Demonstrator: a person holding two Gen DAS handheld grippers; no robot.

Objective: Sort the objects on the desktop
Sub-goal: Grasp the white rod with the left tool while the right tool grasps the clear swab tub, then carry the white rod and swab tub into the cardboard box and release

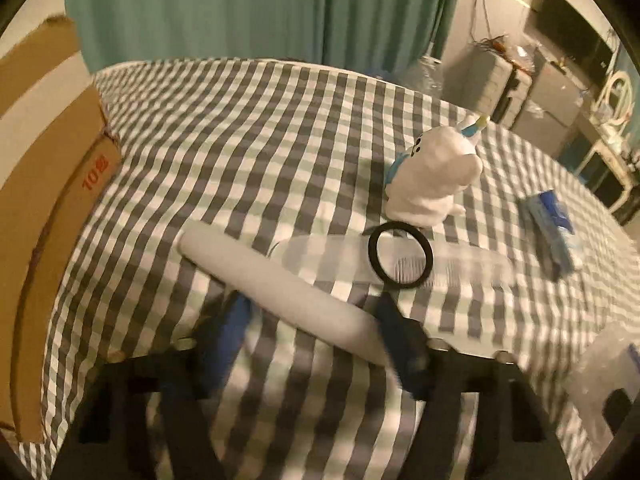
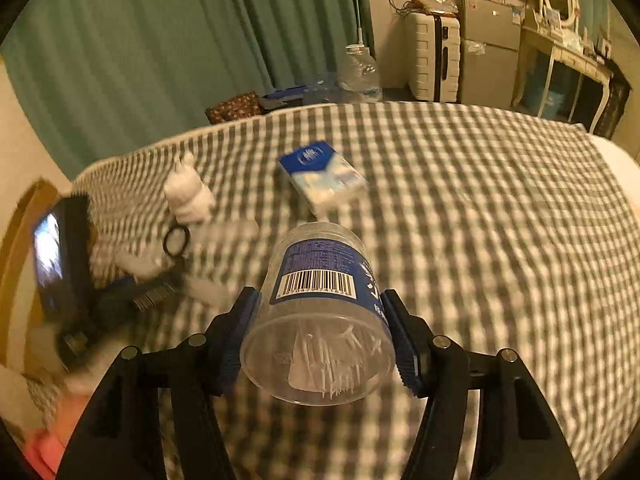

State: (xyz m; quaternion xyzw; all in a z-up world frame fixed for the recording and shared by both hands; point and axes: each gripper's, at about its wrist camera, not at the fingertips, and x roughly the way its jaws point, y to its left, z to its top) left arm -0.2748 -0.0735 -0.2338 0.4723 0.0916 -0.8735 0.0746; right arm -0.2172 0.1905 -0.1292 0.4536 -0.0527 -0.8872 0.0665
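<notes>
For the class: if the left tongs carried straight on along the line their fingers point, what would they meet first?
Probably the white cylindrical roll, which lies slantwise between the fingers of the left tongs. The black ring and clear comb lie just beyond. Motion blur leaves depth uncertain.

We see a dim room in warm, yellowish light. A green curtain [image 2: 180, 52] hangs in folds across the far side, with pale wall [image 1: 496, 12] to its right. The bed [image 2: 480, 200] wears a grey-and-white checked cover. Against the wall stand a white suitcase [image 2: 434, 58] and, just beside it, a grey cabinet [image 2: 490, 52], then a white shelf unit [image 2: 560, 80]. A dark screen [image 1: 568, 28] hangs high on the wall.
</notes>
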